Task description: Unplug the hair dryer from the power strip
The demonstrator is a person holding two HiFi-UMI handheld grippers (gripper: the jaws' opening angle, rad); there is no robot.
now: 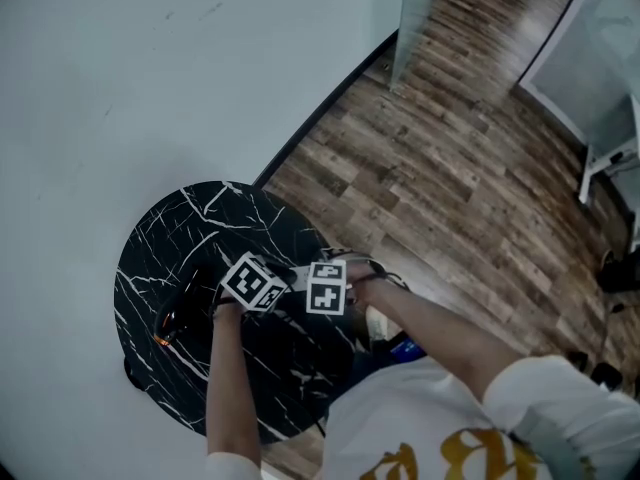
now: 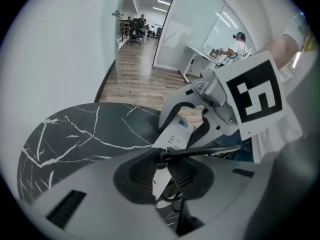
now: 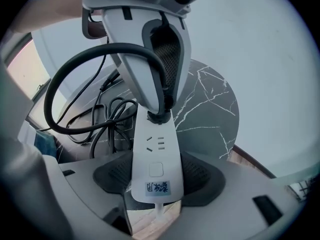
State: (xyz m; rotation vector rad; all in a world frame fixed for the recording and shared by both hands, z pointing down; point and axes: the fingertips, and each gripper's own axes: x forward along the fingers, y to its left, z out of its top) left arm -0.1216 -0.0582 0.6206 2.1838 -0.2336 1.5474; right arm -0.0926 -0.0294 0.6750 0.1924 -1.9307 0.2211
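The power strip (image 3: 154,144) is a slim white bar with 1 free socket face of slots, a square button below it and a small blue label at its near end. It is held up off the bench (image 1: 170,258), a round black top veined with white, and lies lengthwise between the ribbed black pads of the right tongs (image 3: 156,173), which are clenched on its sides. At its far end sits the black plug (image 3: 160,116), still seated in the strip. The left tongs (image 2: 162,159) come down from above and are clamped on that plug, pads pressed to both sides. A black cord (image 3: 65,84) arcs away from the plug in a wide loop and falls into a loose tangle on the bench. In the head view both tongs meet over the bench's near edge, marker cubes almost touching, above the wooden floor (image 1: 450,168).
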